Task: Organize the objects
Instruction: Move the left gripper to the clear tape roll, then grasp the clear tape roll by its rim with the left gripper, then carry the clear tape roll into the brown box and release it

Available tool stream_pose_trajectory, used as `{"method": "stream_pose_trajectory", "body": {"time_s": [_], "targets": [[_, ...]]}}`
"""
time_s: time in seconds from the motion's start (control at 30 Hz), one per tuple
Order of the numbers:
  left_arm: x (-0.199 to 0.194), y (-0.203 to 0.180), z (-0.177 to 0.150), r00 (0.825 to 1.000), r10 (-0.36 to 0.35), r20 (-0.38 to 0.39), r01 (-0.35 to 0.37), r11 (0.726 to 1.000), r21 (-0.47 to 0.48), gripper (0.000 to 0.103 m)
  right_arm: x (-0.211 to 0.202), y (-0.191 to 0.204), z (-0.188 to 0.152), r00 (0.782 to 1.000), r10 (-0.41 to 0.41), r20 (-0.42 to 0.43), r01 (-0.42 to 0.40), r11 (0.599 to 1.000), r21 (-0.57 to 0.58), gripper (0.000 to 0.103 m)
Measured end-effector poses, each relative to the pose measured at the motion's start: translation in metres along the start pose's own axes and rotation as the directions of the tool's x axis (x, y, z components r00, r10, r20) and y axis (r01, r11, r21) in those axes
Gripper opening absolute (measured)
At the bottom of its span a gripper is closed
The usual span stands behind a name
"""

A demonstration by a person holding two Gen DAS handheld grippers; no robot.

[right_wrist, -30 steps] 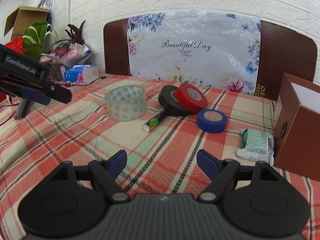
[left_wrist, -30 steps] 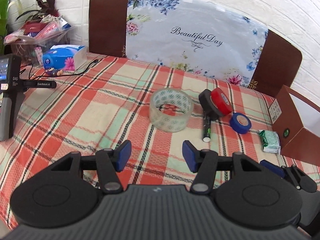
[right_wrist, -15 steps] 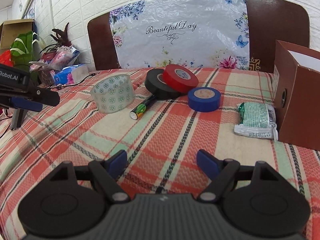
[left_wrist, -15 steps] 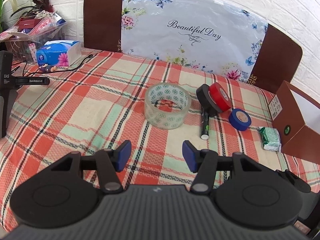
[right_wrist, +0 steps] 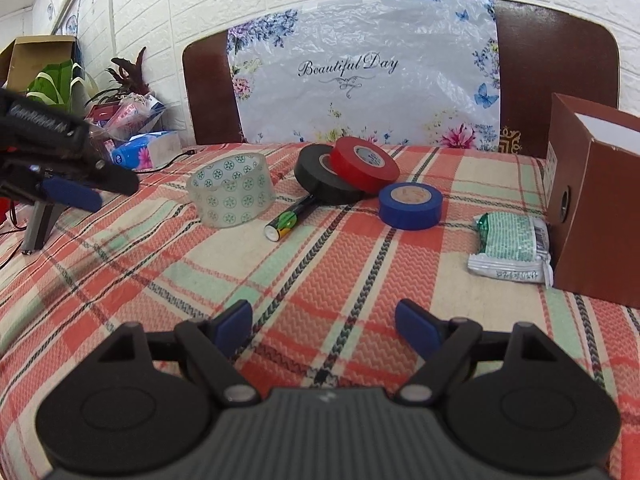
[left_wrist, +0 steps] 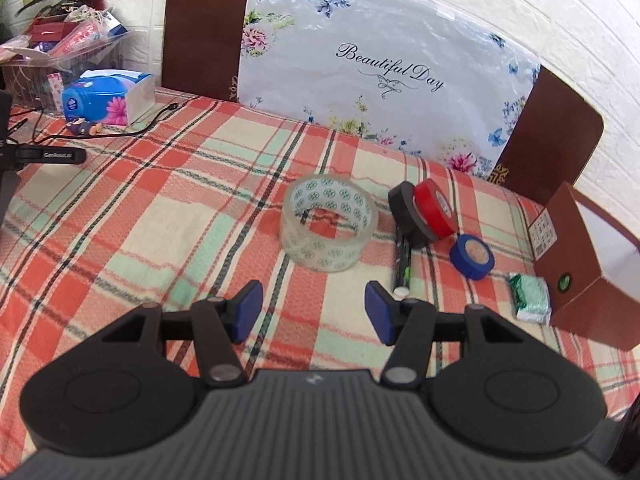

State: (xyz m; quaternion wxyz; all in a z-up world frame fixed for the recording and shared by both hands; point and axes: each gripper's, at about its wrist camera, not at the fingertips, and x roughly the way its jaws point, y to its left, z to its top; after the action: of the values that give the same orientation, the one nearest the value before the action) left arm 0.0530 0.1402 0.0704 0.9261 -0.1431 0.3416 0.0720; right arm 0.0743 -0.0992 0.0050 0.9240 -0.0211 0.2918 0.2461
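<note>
A clear patterned tape roll (left_wrist: 329, 222) (right_wrist: 231, 189) lies mid-table. To its right a red tape roll (left_wrist: 434, 214) (right_wrist: 364, 164) leans on a black one (left_wrist: 404, 214) (right_wrist: 320, 180). A blue roll (left_wrist: 472, 257) (right_wrist: 410, 205), a battery (left_wrist: 402, 268) (right_wrist: 290, 218) and a green packet (left_wrist: 530, 298) (right_wrist: 510, 246) lie nearby. A brown box (left_wrist: 580, 264) (right_wrist: 596, 208) stands at the right. My left gripper (left_wrist: 313, 312) hovers open short of the clear roll. My right gripper (right_wrist: 324, 322) has nothing between its fingers and its jaws are opening.
A plaid cloth (left_wrist: 160, 220) (right_wrist: 360, 272) covers the table. A blue tissue box (left_wrist: 108, 98) (right_wrist: 146, 152) and a cluttered basket (left_wrist: 60, 48) sit at the far left. A floral plastic sheet (left_wrist: 380, 80) drapes the brown headboard behind. The left gripper's side shows in the right wrist view (right_wrist: 60, 160).
Both views shifted slightly as the hands tilted. The right gripper's fingers stand a little wider apart. No object on the table moved.
</note>
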Motion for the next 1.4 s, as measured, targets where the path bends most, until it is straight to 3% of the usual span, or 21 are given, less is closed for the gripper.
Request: {"method": "stream_pose_trajectory", "body": {"time_s": [0.1,0.2,0.43,0.5,0.53,0.6,0.7,0.8,0.87,0.97,1.13,1.23,1.33,1.4], "targets": [[0.014,-0.008,0.013,0.999,-0.038,-0.005,0.038,0.999,0.010,0.058,-0.003,0.002,-0.001,1.000,0.000,0.020,0.000,1.000,-0.011,0.086],[0.031,-0.019,0.024,0.999,-0.032,0.011,0.031,0.998,0.058,0.058,-0.002,0.002,0.000,1.000,0.004,0.021,-0.004,1.000,-0.008,0.086],[0.082,0.018,0.047,0.990,0.135,-0.029,-0.136,0.989,-0.058,0.055,0.004,-0.002,-0.001,0.999,0.036,-0.005,-0.036,0.999,0.024,0.086],[0.100,0.024,0.049,0.984,0.166,-0.068,-0.170,0.983,-0.067,0.042,0.005,-0.003,0.000,0.999,0.044,-0.011,-0.044,0.999,0.032,0.087],[0.106,0.026,0.048,0.984,0.156,-0.086,-0.163,0.983,-0.079,0.038,0.005,-0.003,0.000,0.999,0.047,-0.012,-0.046,0.998,0.034,0.087],[0.113,0.026,0.047,0.988,0.110,-0.108,-0.120,0.989,-0.092,0.013,0.005,-0.002,0.000,0.999,0.048,-0.012,-0.047,0.998,0.037,0.087],[0.104,0.013,0.045,0.988,0.110,-0.107,-0.115,0.992,-0.047,0.010,0.005,-0.001,0.000,0.999,0.045,-0.012,-0.044,0.998,0.036,0.087],[0.090,0.006,0.036,0.987,0.024,-0.158,-0.031,0.998,-0.047,0.010,-0.001,0.000,0.001,0.999,0.032,0.009,-0.032,0.999,0.033,0.087],[0.074,-0.007,0.022,0.986,-0.004,-0.166,0.004,1.000,0.002,0.010,-0.011,0.004,0.002,0.998,0.038,0.043,-0.039,0.999,0.010,0.087],[0.055,-0.029,0.000,0.974,-0.086,-0.208,0.097,0.994,0.044,0.010,-0.027,0.017,0.000,0.997,0.045,0.070,-0.038,0.995,-0.096,0.092],[0.039,-0.077,-0.034,0.942,-0.189,-0.277,0.230,0.966,0.121,0.010,-0.037,0.027,-0.005,0.999,0.029,0.033,-0.023,0.985,-0.170,0.093],[0.034,-0.104,-0.048,0.946,-0.162,-0.282,0.230,0.947,0.225,0.010,-0.046,0.024,-0.011,0.999,-0.024,0.032,0.030,0.982,-0.187,0.094],[0.032,-0.122,-0.050,0.937,-0.186,-0.294,0.263,0.933,0.246,0.011,-0.059,0.008,-0.017,0.999,-0.044,0.022,0.046,0.989,-0.140,0.093],[0.025,-0.141,-0.046,0.938,-0.205,-0.280,0.285,0.916,0.282,0.010,-0.073,0.000,-0.019,0.995,-0.080,0.059,0.087,0.988,-0.129,0.093]]}}
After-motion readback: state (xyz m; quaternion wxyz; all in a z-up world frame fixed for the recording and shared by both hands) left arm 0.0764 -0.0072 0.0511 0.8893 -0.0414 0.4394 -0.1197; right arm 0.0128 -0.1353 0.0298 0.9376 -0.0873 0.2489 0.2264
